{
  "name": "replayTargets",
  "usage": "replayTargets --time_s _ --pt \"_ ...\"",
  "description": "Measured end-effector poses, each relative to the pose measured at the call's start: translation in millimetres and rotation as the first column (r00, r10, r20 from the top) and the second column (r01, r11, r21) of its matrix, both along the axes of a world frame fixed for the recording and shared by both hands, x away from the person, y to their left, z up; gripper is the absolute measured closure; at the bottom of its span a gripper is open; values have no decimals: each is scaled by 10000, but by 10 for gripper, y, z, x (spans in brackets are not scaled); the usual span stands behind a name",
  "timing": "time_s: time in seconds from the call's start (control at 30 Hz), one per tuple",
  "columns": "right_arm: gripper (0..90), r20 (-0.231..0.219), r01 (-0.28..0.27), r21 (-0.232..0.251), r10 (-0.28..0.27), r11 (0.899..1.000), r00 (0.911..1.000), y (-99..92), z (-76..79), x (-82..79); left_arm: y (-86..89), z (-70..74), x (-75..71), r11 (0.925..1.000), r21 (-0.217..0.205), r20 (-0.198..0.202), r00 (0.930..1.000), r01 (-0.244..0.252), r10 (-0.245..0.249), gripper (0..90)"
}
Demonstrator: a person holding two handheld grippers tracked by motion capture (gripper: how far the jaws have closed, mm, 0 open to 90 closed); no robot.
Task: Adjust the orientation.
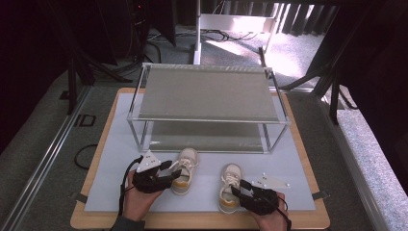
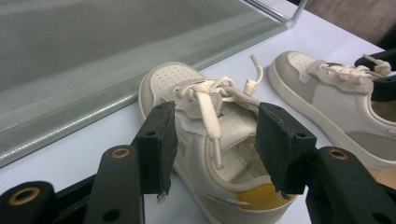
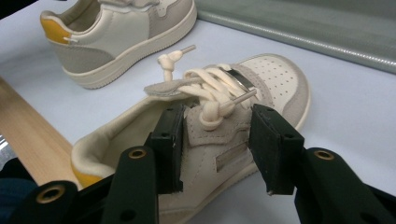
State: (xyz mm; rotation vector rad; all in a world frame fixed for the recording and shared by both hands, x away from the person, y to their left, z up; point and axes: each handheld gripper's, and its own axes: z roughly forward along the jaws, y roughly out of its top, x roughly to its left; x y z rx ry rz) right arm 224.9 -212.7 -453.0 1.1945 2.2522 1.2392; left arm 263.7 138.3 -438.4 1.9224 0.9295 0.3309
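A clear-framed two-tier rack with grey shelves (image 1: 207,103) stands at the far side of the pale mat (image 1: 110,144) on the wooden table. Just in front of it lie two small cream-and-grey laced sneakers with yellow heels, toes toward the rack. The left gripper (image 2: 212,140) has its jaws half-wide, straddling the left sneaker (image 2: 205,140) at the collar; whether they press it I cannot tell. The right gripper (image 3: 215,140) has one pad inside the right sneaker (image 3: 205,140) and the other apart outside.

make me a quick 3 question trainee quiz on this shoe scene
1. True or false: both shoes stand on the rack's top shelf.
2. Which part of the left shoe sits between the left gripper's jaws? A toe B collar and tongue C sole
3. What colour is the heel patch on the right shoe, straddled by the right gripper?

Key: 1 false, both on the mat. 2 B. 3 yellow.
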Motion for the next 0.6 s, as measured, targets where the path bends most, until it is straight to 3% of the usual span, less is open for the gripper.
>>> replayTargets --time_s 0.2,0.6 --pt "640 415 22 -66 -20 10000 9991 66 0 90 -21 -12 1 10000 32 -42 10000 82 -82 481" --pt "639 428 -493 31 492 9988 9979 239 -9 355 -18 -21 2 10000 -25 -71 9999 94 -94 480"
